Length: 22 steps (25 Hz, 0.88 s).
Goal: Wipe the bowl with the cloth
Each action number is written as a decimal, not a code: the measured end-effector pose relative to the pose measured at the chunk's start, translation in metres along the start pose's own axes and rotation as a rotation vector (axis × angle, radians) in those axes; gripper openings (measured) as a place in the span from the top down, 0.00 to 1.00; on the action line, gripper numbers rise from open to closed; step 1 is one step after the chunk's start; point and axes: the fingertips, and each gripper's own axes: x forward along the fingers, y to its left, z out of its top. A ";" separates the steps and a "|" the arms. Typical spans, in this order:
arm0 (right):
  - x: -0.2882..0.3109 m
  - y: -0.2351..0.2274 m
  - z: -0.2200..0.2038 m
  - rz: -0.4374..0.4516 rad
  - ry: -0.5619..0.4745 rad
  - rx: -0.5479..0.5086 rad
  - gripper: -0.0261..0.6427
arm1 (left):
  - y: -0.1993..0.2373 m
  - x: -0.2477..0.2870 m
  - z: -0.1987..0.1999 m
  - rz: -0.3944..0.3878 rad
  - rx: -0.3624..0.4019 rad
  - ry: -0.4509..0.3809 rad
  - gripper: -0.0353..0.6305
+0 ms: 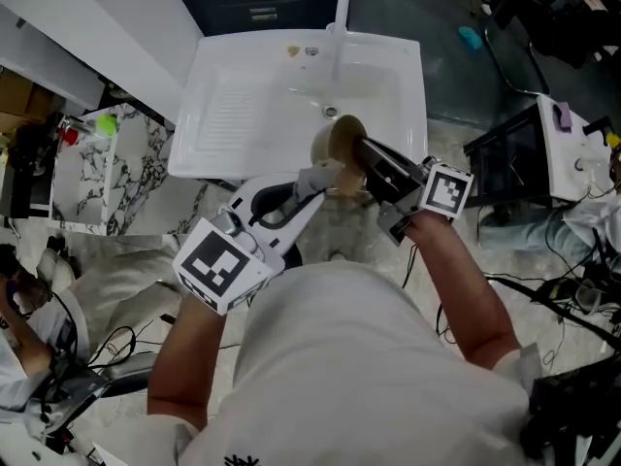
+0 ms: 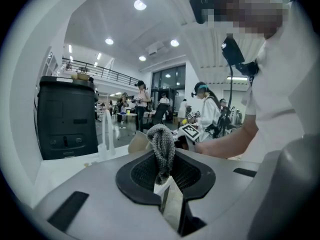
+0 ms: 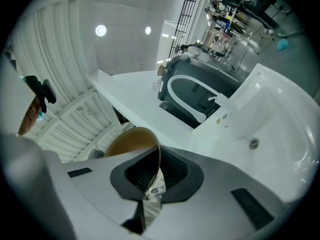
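A tan bowl (image 1: pixel 340 146) is held up on its side over the front edge of the white sink (image 1: pixel 243 115). My right gripper (image 1: pixel 361 153) is shut on the bowl's rim (image 3: pixel 152 156), which runs thin between its pads. My left gripper (image 1: pixel 325 176) is shut on a grey knitted cloth (image 2: pixel 162 149), bunched up and sticking out past its jaws. In the head view the cloth (image 1: pixel 320 175) sits against the bowl's lower left side. From the left gripper view the bowl (image 2: pixel 137 143) shows just behind the cloth.
The sink's faucet (image 1: pixel 341 8) stands at the back, its drain (image 3: pixel 254 143) in the basin to the right. A marbled shelf (image 1: pixel 107 173) is at left. Cables and equipment (image 1: pixel 553 153) crowd the floor at right. Other people (image 2: pixel 205 109) stand in the room behind.
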 end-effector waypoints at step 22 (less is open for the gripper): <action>0.008 0.055 0.006 0.237 0.024 0.011 0.93 | -0.006 0.029 -0.061 -0.094 -0.037 0.169 0.86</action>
